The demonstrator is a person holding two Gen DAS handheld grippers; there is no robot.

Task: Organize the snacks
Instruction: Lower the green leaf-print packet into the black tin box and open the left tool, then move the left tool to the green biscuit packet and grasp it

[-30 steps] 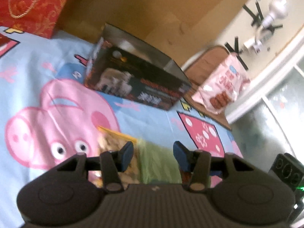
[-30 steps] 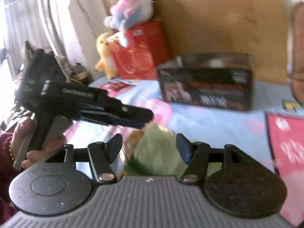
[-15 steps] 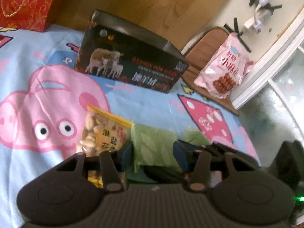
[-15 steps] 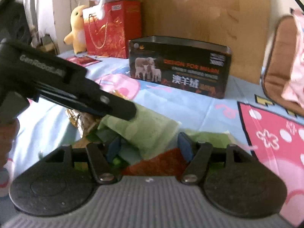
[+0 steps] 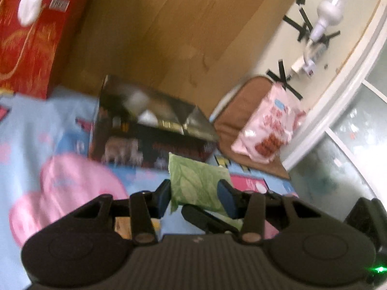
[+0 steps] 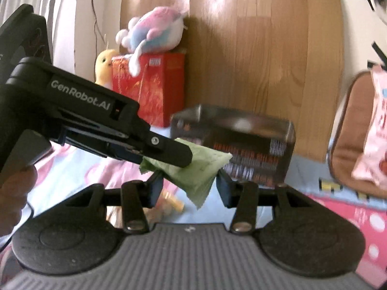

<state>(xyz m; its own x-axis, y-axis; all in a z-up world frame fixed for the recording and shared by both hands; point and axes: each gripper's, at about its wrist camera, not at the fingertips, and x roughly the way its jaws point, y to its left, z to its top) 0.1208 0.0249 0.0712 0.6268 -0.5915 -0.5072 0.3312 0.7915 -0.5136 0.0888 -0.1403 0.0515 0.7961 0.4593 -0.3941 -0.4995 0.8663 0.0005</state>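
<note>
We are taking the dark box (image 5: 154, 135) on the blue cartoon sheet (image 5: 48, 125) as the reference landmark.

**View differences.** The left wrist view is showing the green packet (image 5: 196, 181) in front of the box, filling the gap between the blue pads (image 5: 164, 193) of the left gripper (image 5: 194, 193). It is also showing a pink snack bag (image 5: 268, 133) leaning on a brown cushion (image 5: 241, 111) to the right of the box, and a bulb lamp (image 5: 326, 17) above that. Only the right wrist view is showing the left gripper from the side, with one black finger lying across the packet's near face. There we are seeing the packet hanging clear of the sheet, one corner drooping. That view alone is also showing a pastel plush toy (image 6: 154, 29) lying on a red gift bag (image 6: 154, 89) to the left of the box, and a yellow plush (image 6: 105, 62) beside them.

**Fingers.** We are reading the left gripper as pinching the green packet. The right gripper (image 6: 189, 186) is bracketing the same packet between its pads. We cannot tell whether those pads are pressing it.

**Writing.** We are reading "GenRobot.AI" in white on the left gripper's body. The print on the box and the pink bag is too blurred to read.

**Orientation.** In the left wrist view the packet's long axis is running away from the left gripper toward the box, and the packet's far end is overlapping the box's front face.
</note>
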